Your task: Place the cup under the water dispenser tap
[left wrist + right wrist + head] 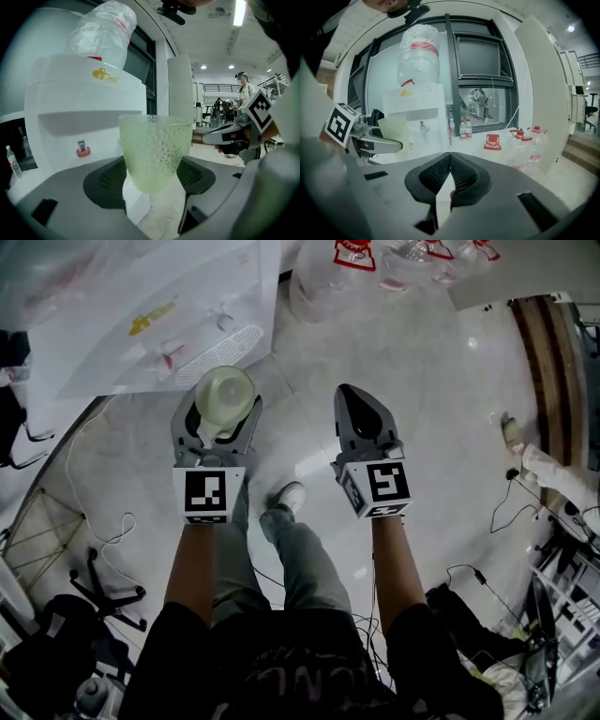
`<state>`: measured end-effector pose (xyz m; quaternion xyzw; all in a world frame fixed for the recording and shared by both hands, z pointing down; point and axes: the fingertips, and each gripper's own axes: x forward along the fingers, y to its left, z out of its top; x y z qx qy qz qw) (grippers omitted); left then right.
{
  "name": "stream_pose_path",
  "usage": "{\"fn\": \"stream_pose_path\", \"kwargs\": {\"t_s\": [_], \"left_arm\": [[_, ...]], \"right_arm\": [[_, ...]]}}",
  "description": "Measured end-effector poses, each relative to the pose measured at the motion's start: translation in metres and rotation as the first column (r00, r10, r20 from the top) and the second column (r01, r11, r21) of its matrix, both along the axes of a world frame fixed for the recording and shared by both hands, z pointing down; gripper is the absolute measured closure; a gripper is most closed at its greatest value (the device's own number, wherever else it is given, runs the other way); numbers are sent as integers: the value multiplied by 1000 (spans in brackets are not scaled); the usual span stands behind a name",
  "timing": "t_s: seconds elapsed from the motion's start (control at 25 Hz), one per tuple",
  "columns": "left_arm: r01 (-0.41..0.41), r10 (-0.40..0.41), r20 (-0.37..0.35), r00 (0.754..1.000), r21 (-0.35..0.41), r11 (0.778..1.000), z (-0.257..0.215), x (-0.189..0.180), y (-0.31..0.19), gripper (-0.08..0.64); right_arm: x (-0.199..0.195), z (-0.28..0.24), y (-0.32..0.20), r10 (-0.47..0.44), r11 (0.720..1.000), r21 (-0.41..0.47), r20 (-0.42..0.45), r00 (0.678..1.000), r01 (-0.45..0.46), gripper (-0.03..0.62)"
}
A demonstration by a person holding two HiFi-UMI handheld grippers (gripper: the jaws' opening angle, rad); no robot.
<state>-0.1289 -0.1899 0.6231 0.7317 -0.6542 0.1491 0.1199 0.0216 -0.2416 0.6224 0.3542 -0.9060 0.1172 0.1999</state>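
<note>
Held but not yet placed: cup (pixel 154 152) clamped upright in left gripper (pixel 223 416) at frame centre, right gripper (pixel 450 157) closed on nothing, move under red tap (pixel 83 151) of water dispenser (pixel 79 93), left of centre, yet to do.

The cup (pixel 225 395) sits between the jaws of the left gripper (pixel 225 411), the water dispenser (pixel 141 306) just beyond. The right gripper (pixel 352 395) lies alongside to its right, with bottles (pixel 412 254) on the floor farther off.

One cup (pixel 225 395), one dispenser (pixel 84 98) (white), two grippers (pixel 223 416) (pixel 351 392)
</note>
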Motion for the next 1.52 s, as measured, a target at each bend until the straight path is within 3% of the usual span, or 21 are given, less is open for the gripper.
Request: {"fn": "stream_pose_path", "kwargs": {"t_s": [0.84, 1.52], "left_arm": [[87, -86, 49, 995, -22, 996, 132, -33, -60, 219], [161, -157, 43, 987, -115, 980, 176, -43, -93, 219]], "right_arm": [[-5, 124, -23, -20, 1000, -7, -32, 999, 19, 578], [6, 160, -29, -9, 998, -56, -62, 998, 5, 577]]}}
